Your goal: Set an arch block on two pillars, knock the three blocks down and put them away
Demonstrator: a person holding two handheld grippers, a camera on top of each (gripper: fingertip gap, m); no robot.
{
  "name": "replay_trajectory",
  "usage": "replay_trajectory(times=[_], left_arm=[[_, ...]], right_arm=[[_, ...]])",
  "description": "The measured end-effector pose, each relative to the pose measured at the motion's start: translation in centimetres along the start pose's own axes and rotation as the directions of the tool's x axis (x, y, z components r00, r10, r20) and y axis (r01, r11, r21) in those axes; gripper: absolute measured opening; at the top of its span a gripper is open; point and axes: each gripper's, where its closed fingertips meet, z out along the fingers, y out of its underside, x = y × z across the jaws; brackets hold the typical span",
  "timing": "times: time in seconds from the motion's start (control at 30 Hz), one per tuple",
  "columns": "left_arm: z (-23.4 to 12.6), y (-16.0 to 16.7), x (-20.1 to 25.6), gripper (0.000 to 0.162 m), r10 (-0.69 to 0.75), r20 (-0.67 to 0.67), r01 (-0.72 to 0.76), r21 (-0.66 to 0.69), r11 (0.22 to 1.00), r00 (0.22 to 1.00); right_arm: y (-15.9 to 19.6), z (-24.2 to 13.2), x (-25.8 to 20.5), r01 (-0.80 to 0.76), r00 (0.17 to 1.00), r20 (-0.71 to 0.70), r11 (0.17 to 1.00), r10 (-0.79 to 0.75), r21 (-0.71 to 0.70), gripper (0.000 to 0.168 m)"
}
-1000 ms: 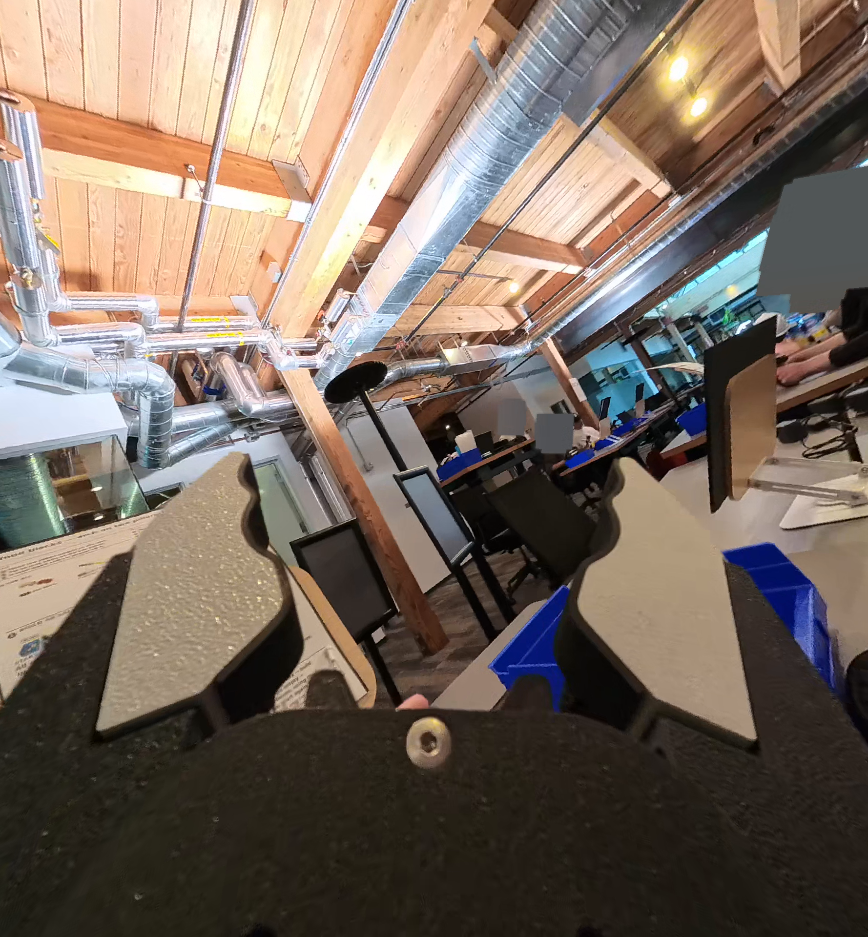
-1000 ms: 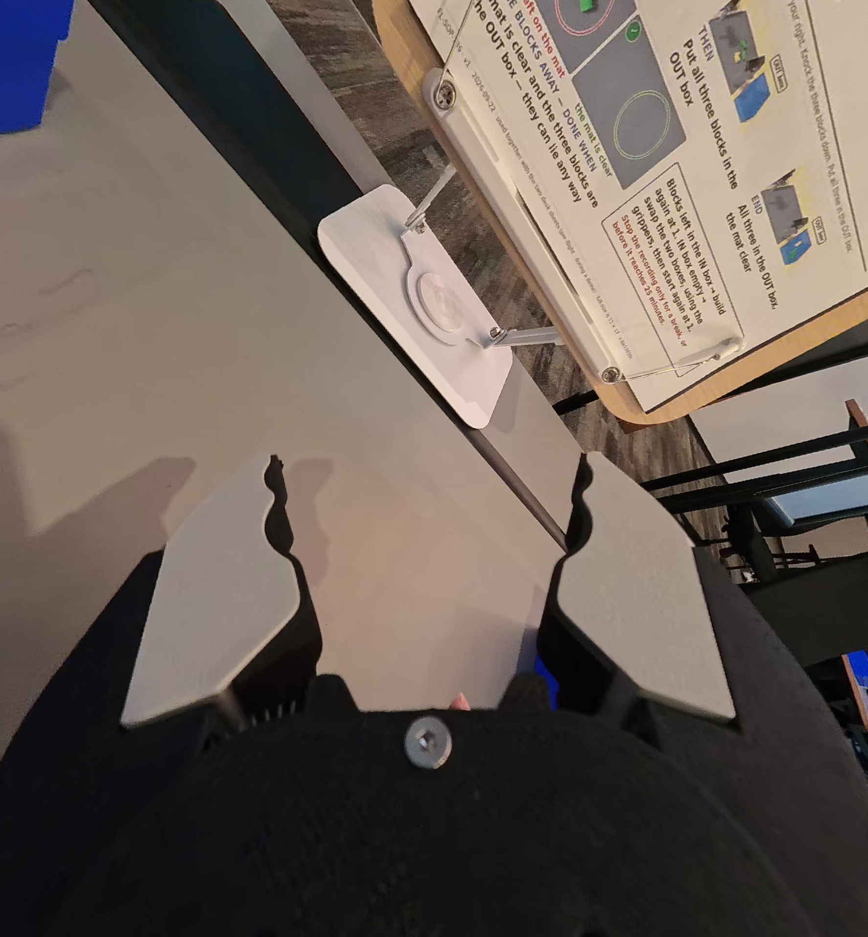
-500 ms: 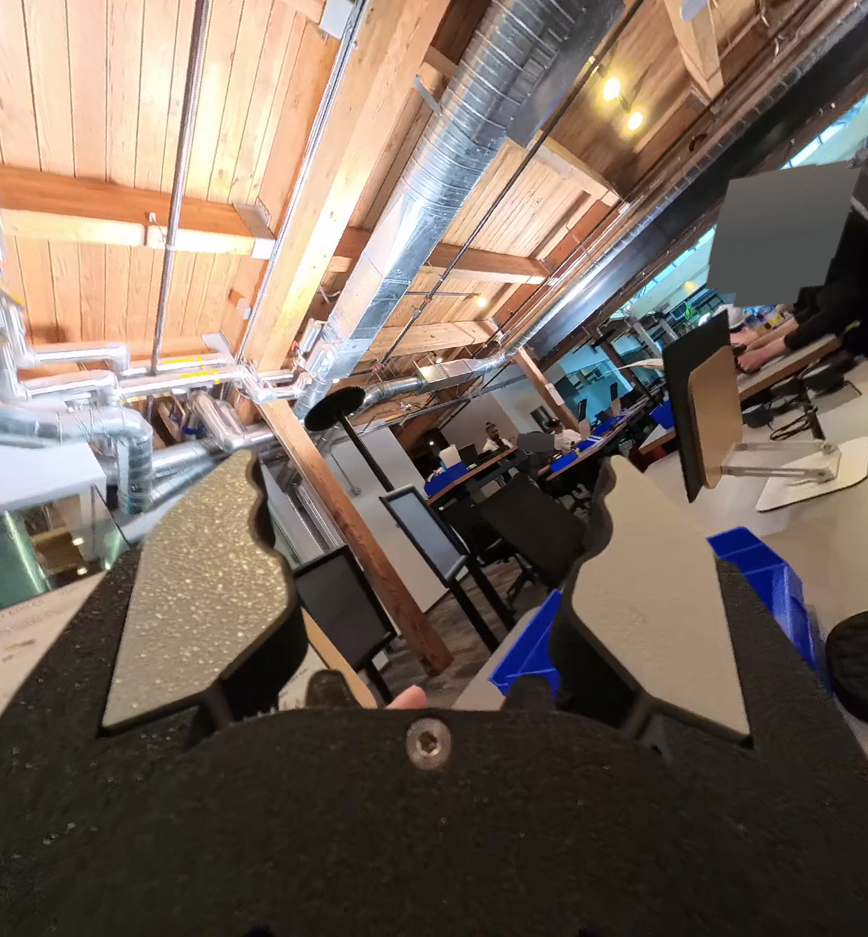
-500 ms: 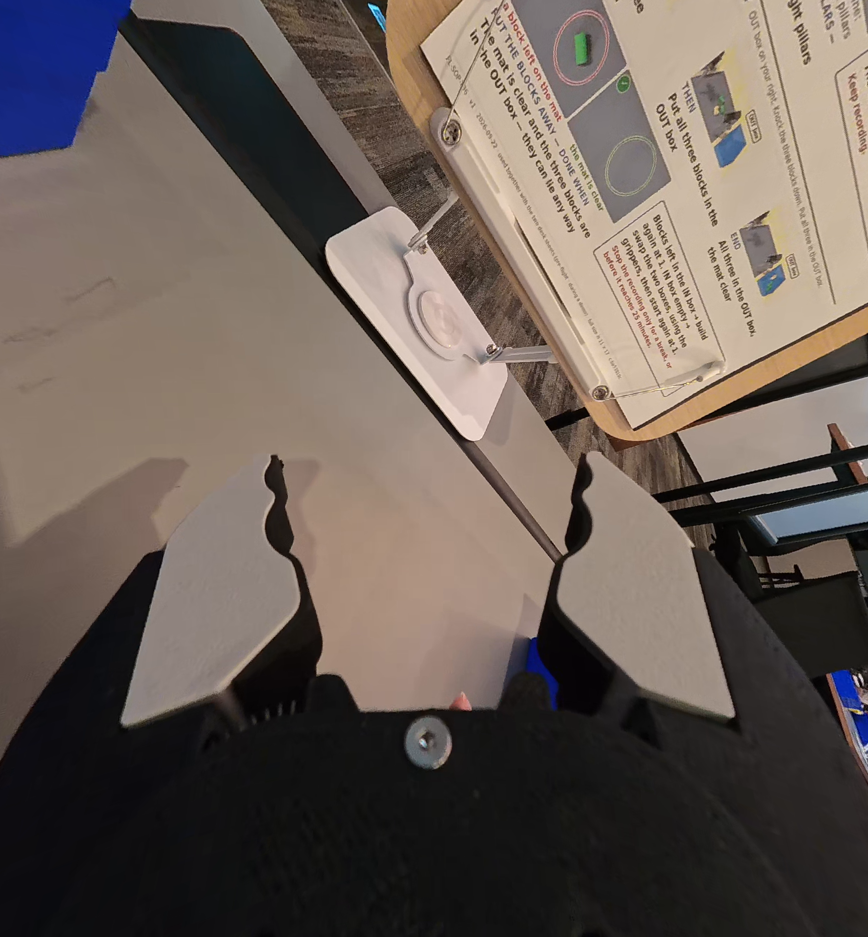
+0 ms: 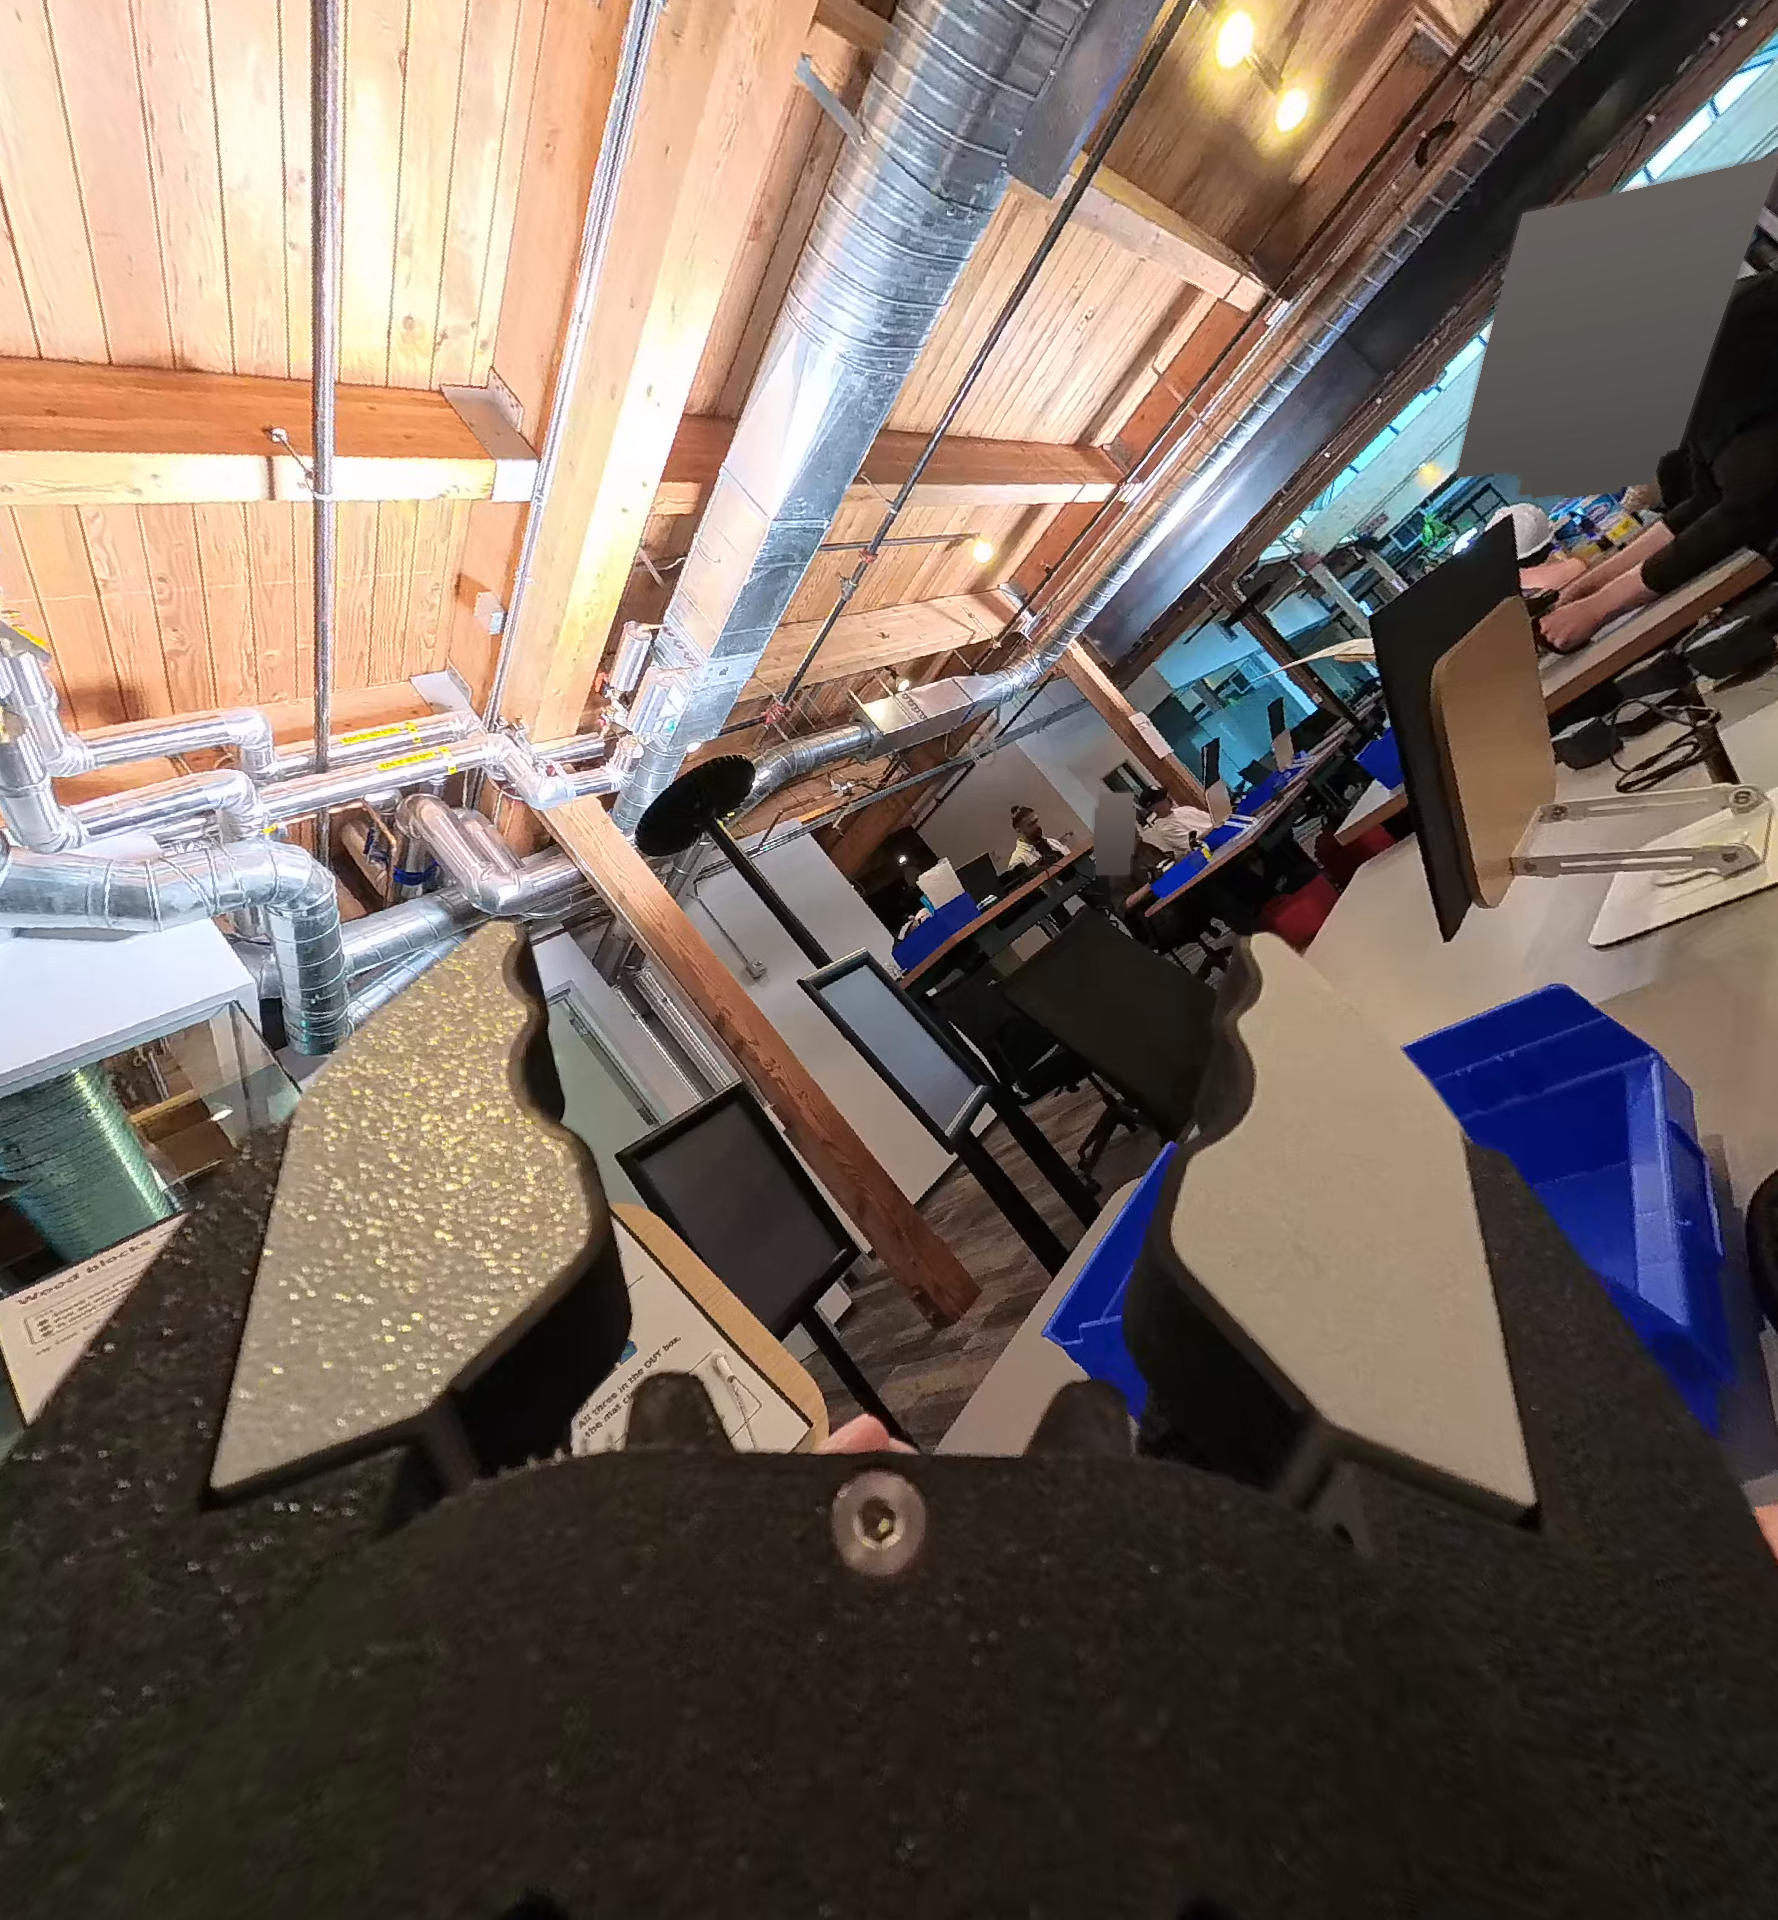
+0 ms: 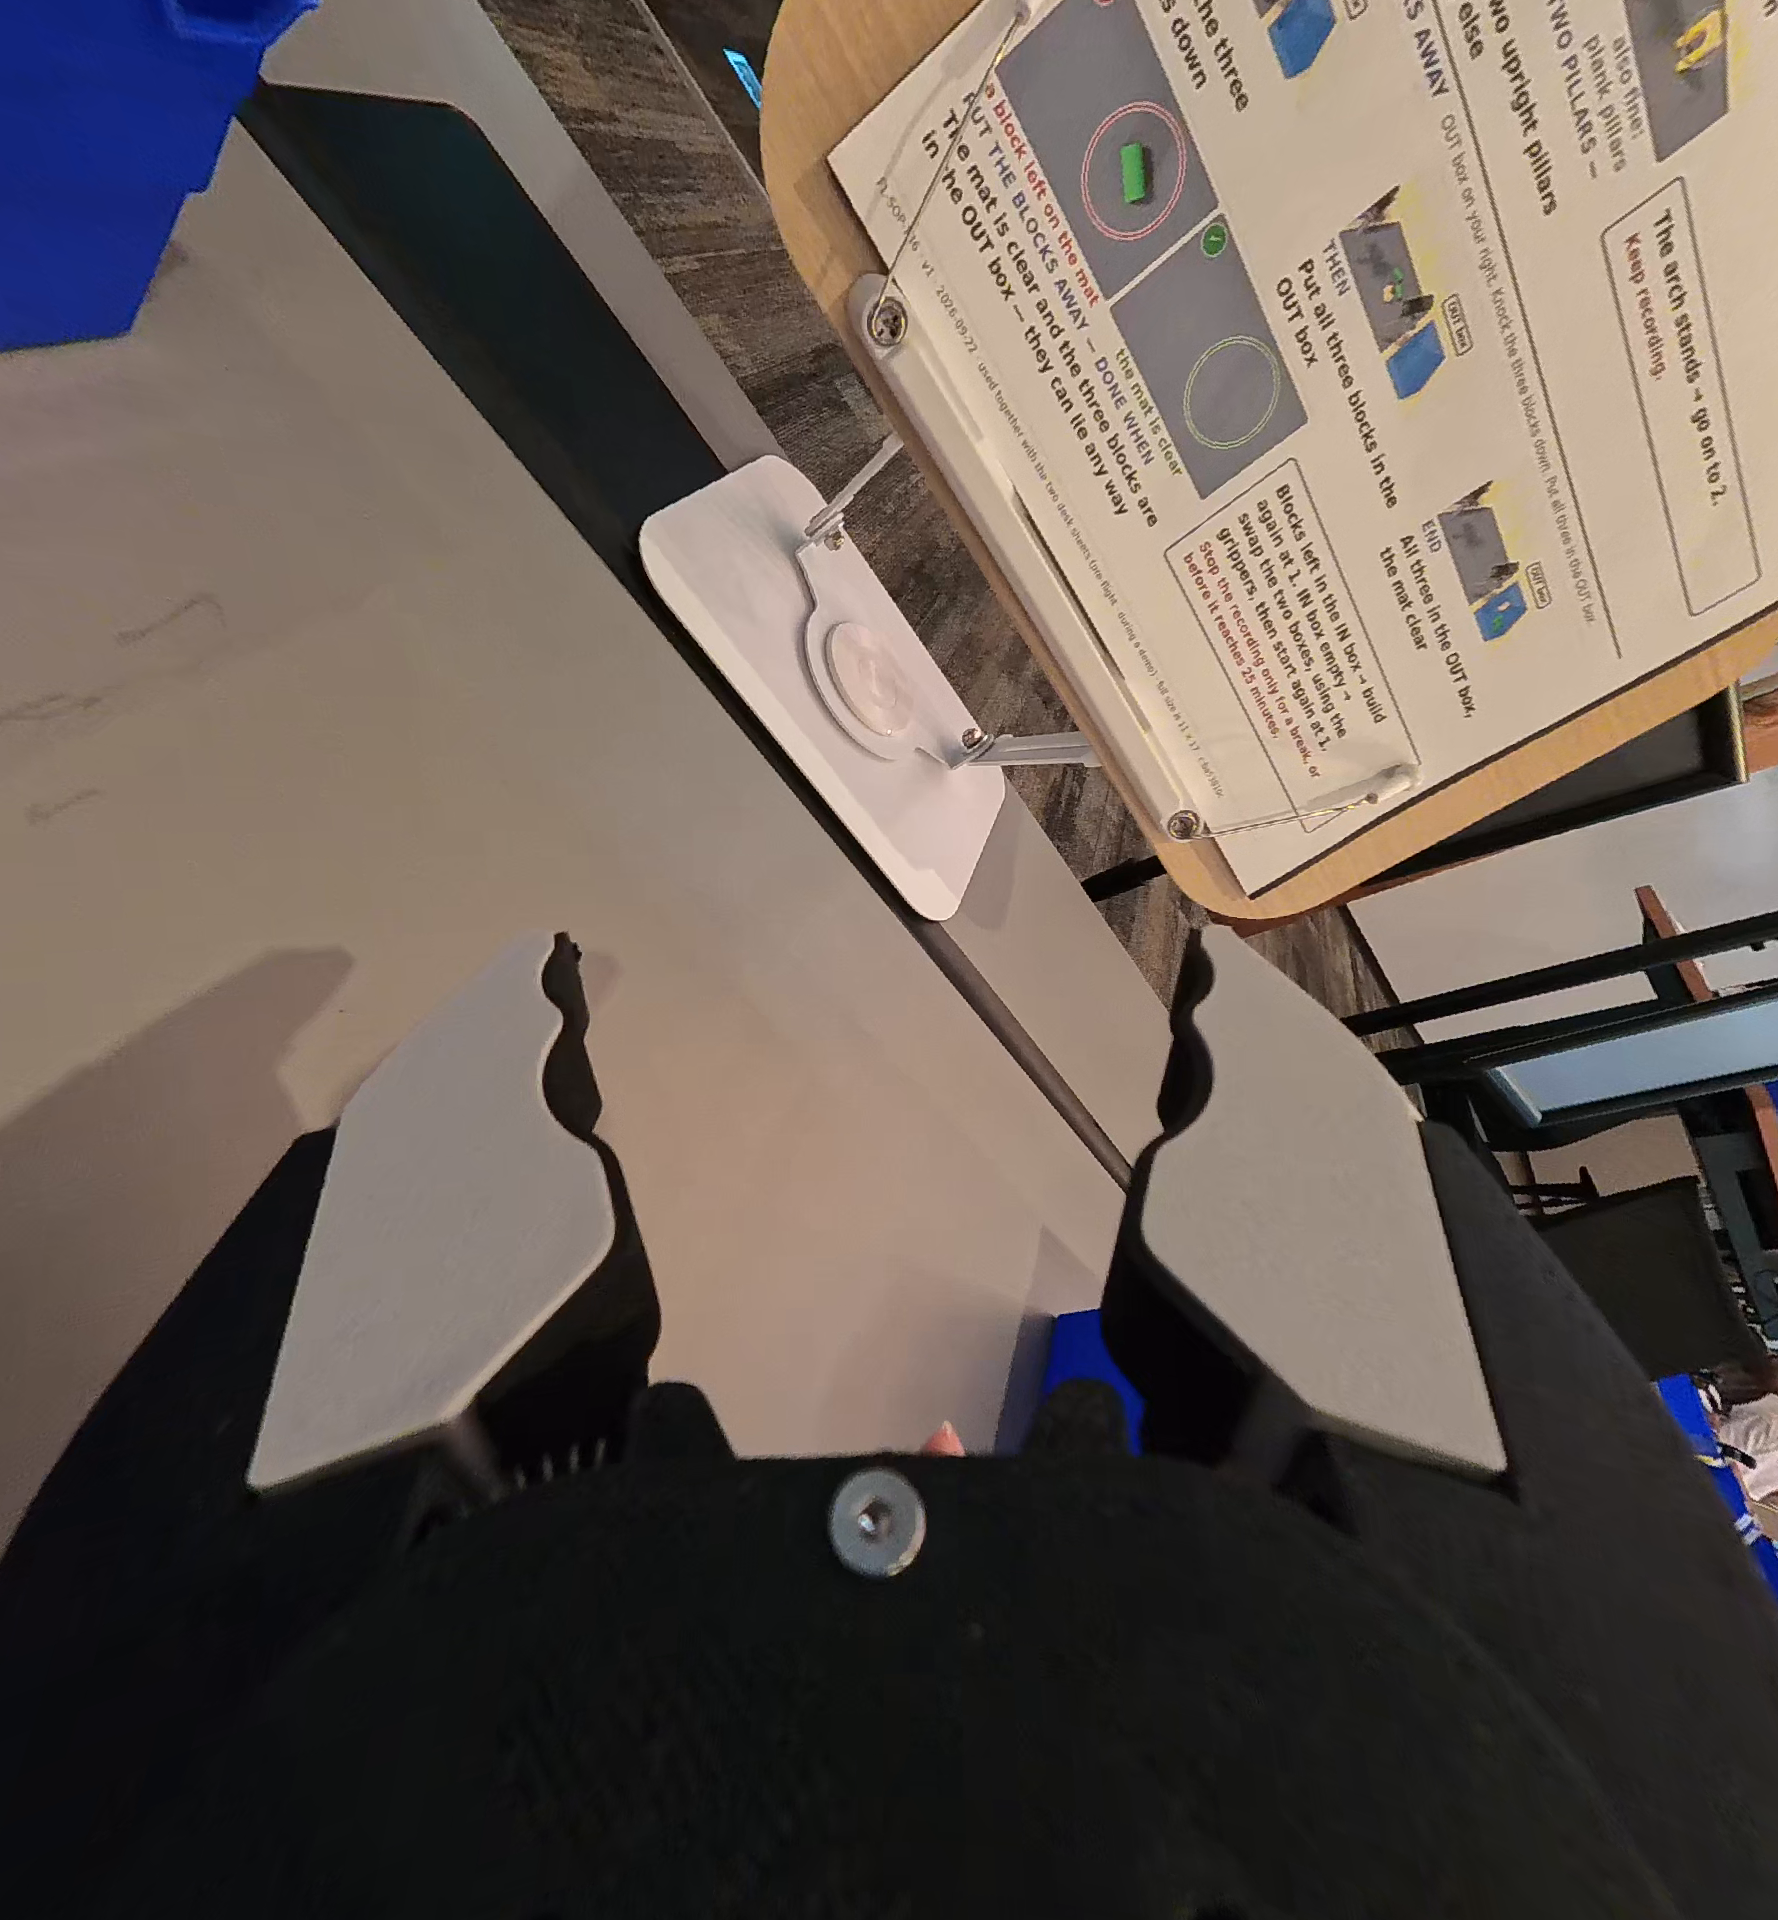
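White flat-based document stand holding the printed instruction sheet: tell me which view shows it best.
The right wrist view: the white flat-based document stand, its struts and its wooden board with the printed instruction sheet face the camera, unobstructed. The left wrist view shows only a corner of that board and sheet behind the left tool; a similar stand there shows its back.

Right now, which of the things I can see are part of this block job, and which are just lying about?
Part of the job:
- left gripper, open, empty
- right gripper, open, empty
- blue bin
- instruction sheet on its stand

Just lying about:
- ceiling ducts
- cables
- far desks

No blocks are in view.
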Motion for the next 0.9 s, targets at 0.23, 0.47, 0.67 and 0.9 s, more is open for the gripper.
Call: replay_trajectory(times=[0.23,0.47,0.67,0.9], left_arm=[[0.1,1.1,0.1,0.121,0.024,0.002,-0.024,-0.028,0.999,1.000],[-1.3,-3.8,-3.5,0.118,0.059,0.098,-0.065,0.057,0.996,0.993],[-3.8,-2.5,-12.0,0.119,0.033,0.291,-0.025,-0.031,0.999,0.956],[-10.9,4.7,-23.9,0.115,0.017,0.571,0.190,-0.301,0.934,0.821]], right_arm=[[0.2,0.2,-0.1,0.005,1.000,0.005,1.000,-0.005,-0.007,0.108],[0.7,0.6,0.1,-0.023,1.000,0.019,1.000,0.024,-0.009,0.108],[2.3,1.6,1.0,-0.079,0.997,0.024,0.996,0.080,-0.039,0.108],[4.4,2.9,3.0,-0.262,0.961,0.084,0.964,0.264,-0.031,0.108]])
